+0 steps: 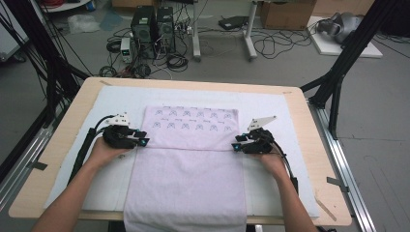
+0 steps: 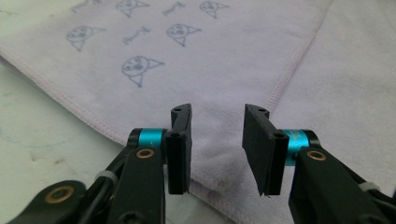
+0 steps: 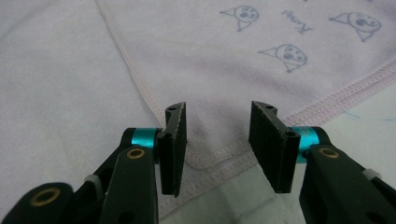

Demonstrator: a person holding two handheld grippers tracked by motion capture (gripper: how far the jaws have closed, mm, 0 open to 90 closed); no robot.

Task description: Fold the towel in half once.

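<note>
A lilac towel (image 1: 188, 164) lies on the white mat (image 1: 270, 104), its far part folded toward me so a printed panel of small cartoon faces (image 1: 193, 121) shows; its near end hangs over the table's front edge. My left gripper (image 1: 143, 138) sits at the panel's near-left corner, my right gripper (image 1: 236, 144) at its near-right corner. In the left gripper view the gripper (image 2: 217, 140) stands open, the folded corner of the towel (image 2: 224, 60) just beyond its jaws. In the right gripper view the gripper (image 3: 217, 140) is open too, and the hemmed corner of the towel (image 3: 210, 56) lies between the jaws with the pads apart from it.
The mat covers most of a wooden table (image 1: 309, 125). Black frame struts (image 1: 338, 72) rise at both far corners. On the floor behind stand computer towers (image 1: 152, 26), loose cables and a cardboard box (image 1: 285, 14). Bare mat flanks the towel on both sides.
</note>
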